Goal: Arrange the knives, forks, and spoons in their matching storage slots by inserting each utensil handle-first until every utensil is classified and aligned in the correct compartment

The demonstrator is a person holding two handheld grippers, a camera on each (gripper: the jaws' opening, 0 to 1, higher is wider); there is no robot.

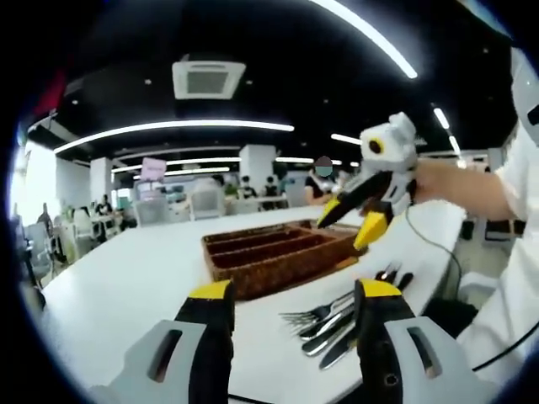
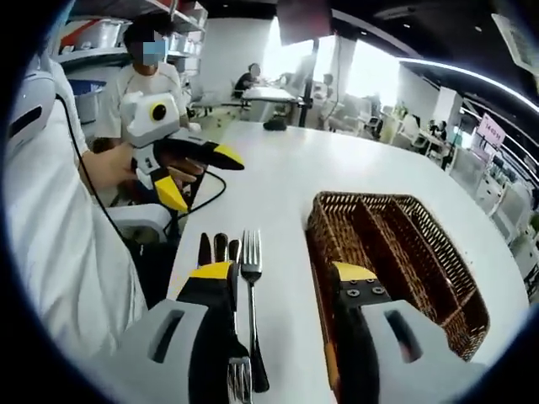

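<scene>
Presently, the left gripper [image 1: 295, 307], with yellow-tipped black jaws, hangs above the white table [image 1: 126, 278] with its jaws spread wide and nothing between them. In the left gripper view, a brown woven wicker tray [image 1: 282, 252] with long parallel compartments sits on the table just beyond the jaws. A small pile of metal cutlery [image 1: 337, 316], forks visible with tines toward the camera, lies on the table just beside the tray, near the right jaw. The right gripper [image 1: 358, 223] is held in a hand [image 1: 438, 181] above the far end of the tray, jaws parted and holding nothing.

From the right gripper view, the right gripper [image 2: 282, 278] has its jaws wide apart and empty. A silver metal fork [image 2: 251, 286] lies flat on the table [image 2: 278, 168] between them, close to the left-side jaw, tines pointing away, with dark-handled utensils [image 2: 215, 248] just beside it. The wicker tray [image 2: 396, 252] lies beside the fork; its compartments appear empty. The left gripper [image 2: 206, 177] is held up off the table, jaws parted, empty.
</scene>
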